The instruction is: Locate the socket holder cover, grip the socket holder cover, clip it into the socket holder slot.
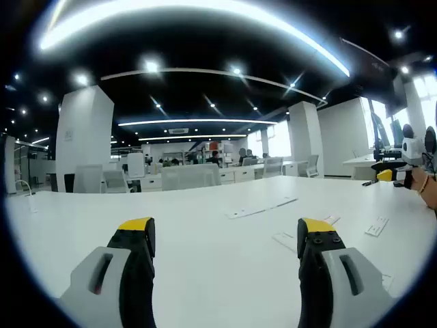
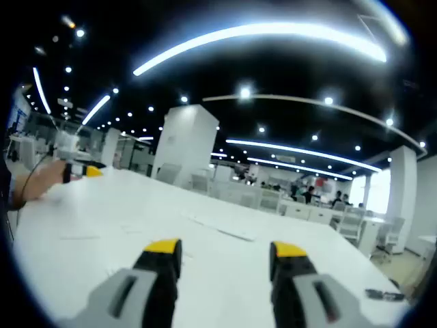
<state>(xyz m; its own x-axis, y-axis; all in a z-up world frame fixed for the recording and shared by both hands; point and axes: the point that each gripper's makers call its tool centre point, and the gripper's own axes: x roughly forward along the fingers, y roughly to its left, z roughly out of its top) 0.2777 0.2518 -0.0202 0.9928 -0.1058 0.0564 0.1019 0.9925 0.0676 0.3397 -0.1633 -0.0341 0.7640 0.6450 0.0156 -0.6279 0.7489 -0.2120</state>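
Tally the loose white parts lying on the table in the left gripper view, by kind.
Long white strip: 1
Short white plates: 3
Total: 4, though glare may hide other pale parts.

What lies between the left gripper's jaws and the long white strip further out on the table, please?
Bare white table in the left gripper view: nothing sits between the open left gripper and the long white strip.
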